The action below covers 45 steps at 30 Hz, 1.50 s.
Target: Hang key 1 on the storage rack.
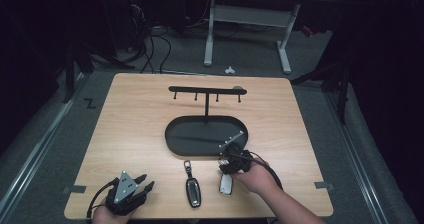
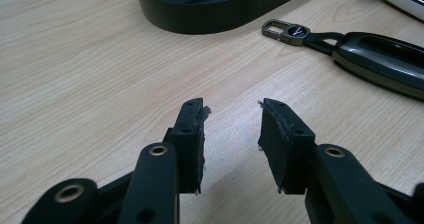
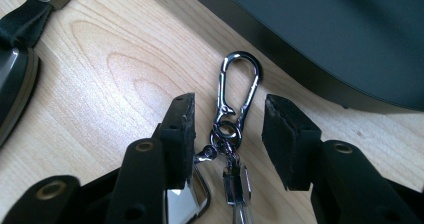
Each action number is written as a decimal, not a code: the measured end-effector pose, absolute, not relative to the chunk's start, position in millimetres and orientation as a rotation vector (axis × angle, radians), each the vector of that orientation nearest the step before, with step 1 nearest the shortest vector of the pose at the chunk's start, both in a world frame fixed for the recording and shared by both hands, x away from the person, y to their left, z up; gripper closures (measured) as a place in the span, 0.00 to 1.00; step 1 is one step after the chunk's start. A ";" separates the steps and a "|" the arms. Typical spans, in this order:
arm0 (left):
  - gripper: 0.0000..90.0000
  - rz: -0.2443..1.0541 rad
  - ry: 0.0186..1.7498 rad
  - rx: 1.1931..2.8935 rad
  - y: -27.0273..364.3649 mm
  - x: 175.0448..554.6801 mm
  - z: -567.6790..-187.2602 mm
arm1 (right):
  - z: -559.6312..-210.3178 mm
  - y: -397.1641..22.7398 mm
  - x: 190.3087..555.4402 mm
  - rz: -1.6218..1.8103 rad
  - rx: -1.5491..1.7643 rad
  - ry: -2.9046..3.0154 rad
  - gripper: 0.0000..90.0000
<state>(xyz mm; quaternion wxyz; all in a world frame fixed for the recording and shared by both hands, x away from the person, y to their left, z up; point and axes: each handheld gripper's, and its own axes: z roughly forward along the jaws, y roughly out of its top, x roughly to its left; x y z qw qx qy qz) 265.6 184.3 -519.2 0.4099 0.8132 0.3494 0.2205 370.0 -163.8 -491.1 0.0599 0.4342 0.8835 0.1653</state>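
Observation:
A black key stand with an oval tray (image 1: 176, 136) and a hook bar (image 1: 207, 89) stands mid-table. A dark car key fob (image 1: 193, 190) with a strap lies near the front edge, also in the left gripper view as the fob (image 2: 380, 61). A silver key fob (image 1: 226, 185) lies to its right, under the right hand. Its chrome carabiner clip (image 3: 239, 89) lies flat on the wood between the jaws of my right gripper (image 3: 229, 115), which is open around it. My left gripper (image 1: 143, 182) rests at the front left, open with nothing between its fingers (image 2: 192, 134).
The oval tray wall (image 3: 320, 79) lies just beyond the carabiner. Bare wood spreads left of the tray (image 2: 210, 19). Past the table's far edge stand a white desk frame (image 1: 209, 39) and cables on the floor.

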 end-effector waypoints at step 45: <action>0.69 0.505 0.821 2.100 165.4 262.0 -522.2 | -477.7 -318.8 337.0 0.277 1.473 2.445 0.94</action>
